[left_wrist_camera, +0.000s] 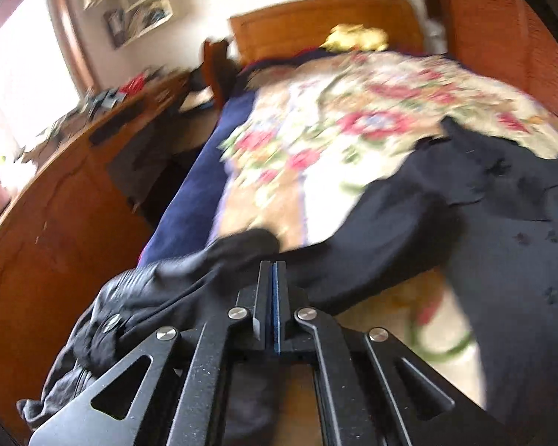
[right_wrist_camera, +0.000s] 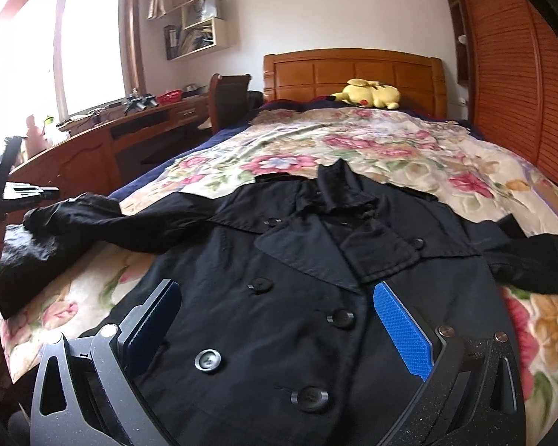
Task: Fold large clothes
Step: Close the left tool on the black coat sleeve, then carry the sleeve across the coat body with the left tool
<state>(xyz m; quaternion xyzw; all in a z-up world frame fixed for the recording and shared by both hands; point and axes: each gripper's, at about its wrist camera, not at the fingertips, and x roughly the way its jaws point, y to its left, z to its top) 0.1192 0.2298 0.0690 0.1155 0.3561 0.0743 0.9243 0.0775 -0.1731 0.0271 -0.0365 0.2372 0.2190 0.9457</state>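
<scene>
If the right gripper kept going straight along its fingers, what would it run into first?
Most likely the black double-breasted coat spread on the bed: the open right gripper looks up its buttoned front toward the collar. Depth is unclear, but nothing else lies between.

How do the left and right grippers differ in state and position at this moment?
The left gripper has its jaws closed, pads together; the right gripper is wide open. The left sits by the black coat's sleeve at the bed's edge; the right hovers over the coat's buttoned front. Whether the left pinches fabric is unclear. Both have blue pads.
</scene>
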